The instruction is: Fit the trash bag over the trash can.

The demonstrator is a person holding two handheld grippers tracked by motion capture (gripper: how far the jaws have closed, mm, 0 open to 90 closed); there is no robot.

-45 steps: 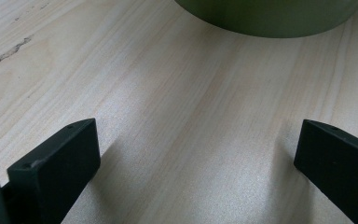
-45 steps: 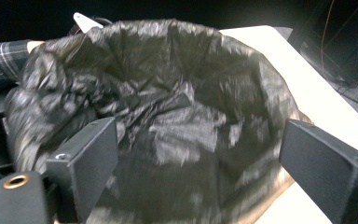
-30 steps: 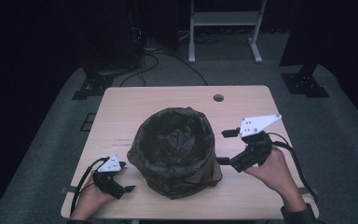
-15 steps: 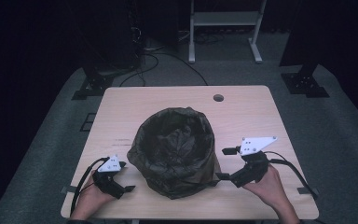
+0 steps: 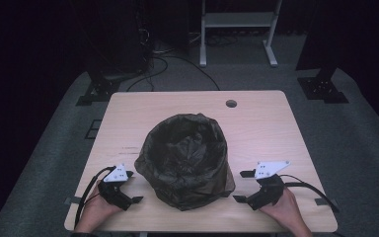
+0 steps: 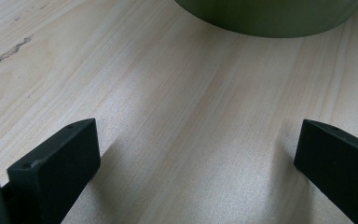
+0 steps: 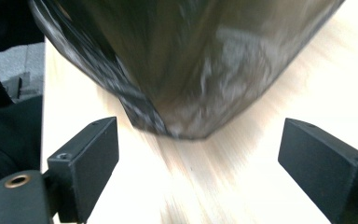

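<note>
Bin [image 5: 185, 160] stands on pale wooden table [image 5: 261, 121], dark room around

Bin [image 5: 185, 160] mid-table [image 5: 266, 118]; left gripper [image 5: 128, 190] left, right gripper [image 5: 241, 187] right.

No text, label, brand or number is showing legibly anywhere — the faint dark marks on the wooden table [image 5: 128, 147], at about nine o'clock from the bin bag [image 5: 187, 158], are staying too small to read.
</note>
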